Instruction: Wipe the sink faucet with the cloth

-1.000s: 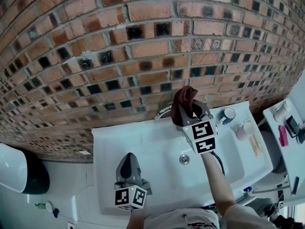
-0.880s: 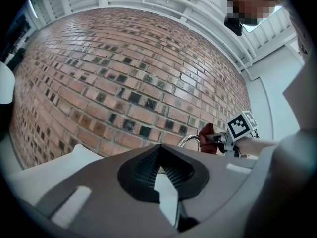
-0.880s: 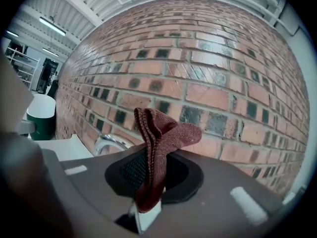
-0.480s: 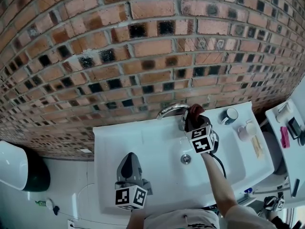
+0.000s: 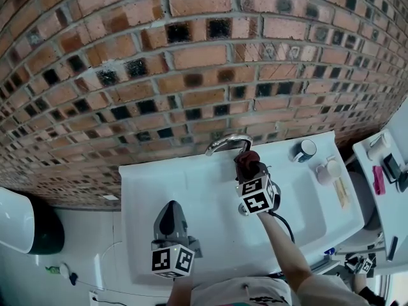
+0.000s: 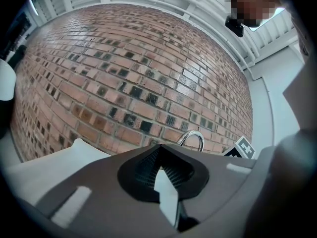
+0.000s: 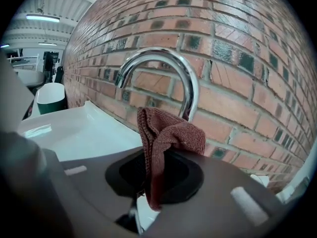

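A brick wall [image 5: 191, 75] backs a white sink [image 5: 153, 190]. The right gripper [image 7: 157, 157] has its fingers clamped on a dark red cloth [image 7: 171, 133], which bunches up above the tips and hangs down between them. Its own view puts the top of the cloth in front of the upright of the chrome faucet [image 7: 163, 58], under the arch; I cannot tell whether they touch. From the head view, the cloth sits just on the near side of the faucet, above the basin. The left gripper [image 6: 159, 150] has its fingers pressed together with nothing between them, over the sink's near left, well apart from the faucet. Only the head view shows a cup [image 5: 305, 150] on the far right rim.
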`<state>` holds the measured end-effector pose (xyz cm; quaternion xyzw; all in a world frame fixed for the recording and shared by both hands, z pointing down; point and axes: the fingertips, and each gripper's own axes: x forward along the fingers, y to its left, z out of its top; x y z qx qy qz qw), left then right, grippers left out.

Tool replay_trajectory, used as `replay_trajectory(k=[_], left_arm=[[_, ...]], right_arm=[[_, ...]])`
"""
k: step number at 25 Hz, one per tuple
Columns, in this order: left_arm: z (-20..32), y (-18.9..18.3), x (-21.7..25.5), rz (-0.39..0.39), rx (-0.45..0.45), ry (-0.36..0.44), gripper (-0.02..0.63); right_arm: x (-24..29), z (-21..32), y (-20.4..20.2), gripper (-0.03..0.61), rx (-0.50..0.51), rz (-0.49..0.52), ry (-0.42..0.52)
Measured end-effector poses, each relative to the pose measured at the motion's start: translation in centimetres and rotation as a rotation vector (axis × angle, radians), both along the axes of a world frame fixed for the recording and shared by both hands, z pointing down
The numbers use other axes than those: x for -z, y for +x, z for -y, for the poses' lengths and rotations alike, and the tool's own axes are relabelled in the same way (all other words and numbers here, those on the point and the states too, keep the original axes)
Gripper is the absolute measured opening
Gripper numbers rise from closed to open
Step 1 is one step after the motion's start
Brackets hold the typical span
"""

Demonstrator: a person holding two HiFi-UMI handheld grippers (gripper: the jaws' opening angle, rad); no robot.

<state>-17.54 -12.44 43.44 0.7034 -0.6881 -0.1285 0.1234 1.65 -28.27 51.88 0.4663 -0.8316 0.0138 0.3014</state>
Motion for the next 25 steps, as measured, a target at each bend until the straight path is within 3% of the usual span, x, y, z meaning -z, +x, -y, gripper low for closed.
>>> replay_trajectory(k=[5, 10, 20, 25], left_arm=[[-0.2, -0.5, 0.0, 0.000, 0.012, 0.004, 0.004], [-0.5, -1.8, -0.1, 0.001, 0.039, 0.001, 0.005], [-0.1, -0.3, 0.0, -0.005, 0.002, 0.016, 0.005], [-0.2, 0.5, 0.6, 0.002, -0.018, 0.026, 0.005]], right_arm=[[-3.6, 0.3, -2.5, 0.046, 0.065, -0.076, -0.084], [-5.3, -0.8, -3.8, 0.046, 0.118, -0.131, -0.098], [-5.3, -5.7, 0.9, 0.046, 0.119, -0.076, -0.082], [-5.0, -7.5, 0.7, 0.046, 0.152, -0.053, -0.075]])
